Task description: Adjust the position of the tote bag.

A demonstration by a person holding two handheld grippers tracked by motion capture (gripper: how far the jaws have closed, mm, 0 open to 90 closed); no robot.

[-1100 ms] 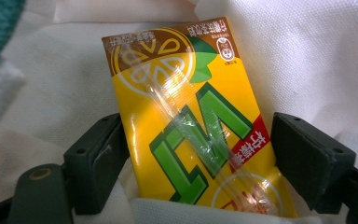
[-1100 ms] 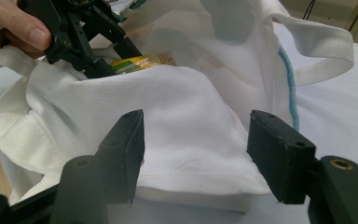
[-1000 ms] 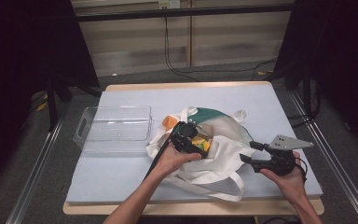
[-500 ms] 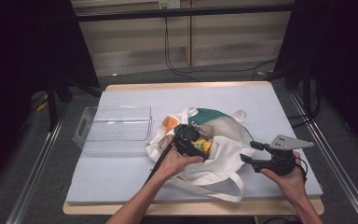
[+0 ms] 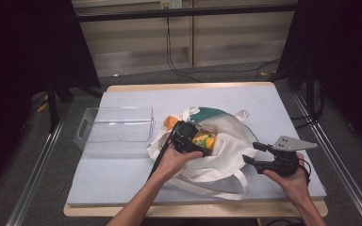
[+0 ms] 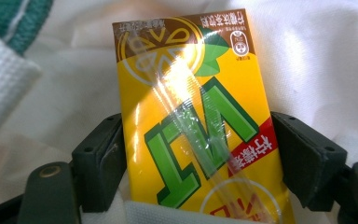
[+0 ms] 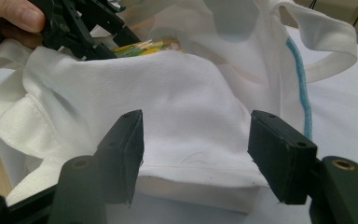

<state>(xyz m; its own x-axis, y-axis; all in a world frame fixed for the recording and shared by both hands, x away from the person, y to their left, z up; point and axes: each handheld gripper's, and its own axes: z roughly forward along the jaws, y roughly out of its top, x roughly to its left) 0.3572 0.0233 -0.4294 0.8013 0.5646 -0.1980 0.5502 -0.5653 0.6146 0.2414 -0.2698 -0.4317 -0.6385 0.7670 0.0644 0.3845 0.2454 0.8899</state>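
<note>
A yellow juice carton (image 6: 191, 116) with green letters and a wrapped straw lies inside the white tote bag (image 5: 224, 157). My left gripper (image 5: 197, 141) reaches into the bag's mouth; its jaws have just closed a little further and both pads press on the carton's (image 5: 204, 139) sides. At the bag's right edge my right gripper (image 5: 250, 153) rests on the table, open. Its jaws stand wide on either side of a fold of the bag (image 7: 182, 93) without pinching it. The left gripper (image 7: 81, 28) also shows at the top left of the right gripper view, above the fold.
A clear plastic bin (image 5: 115, 129) stands left of the bag on the pale blue table mat (image 5: 122, 174). An orange object (image 5: 171, 122) peeks out at the bag's left rim. The bag's handles (image 5: 217, 190) trail toward the table's front edge.
My left gripper has pushed slightly rightward, deeper into the bag with the carton. The right gripper has not moved.
</note>
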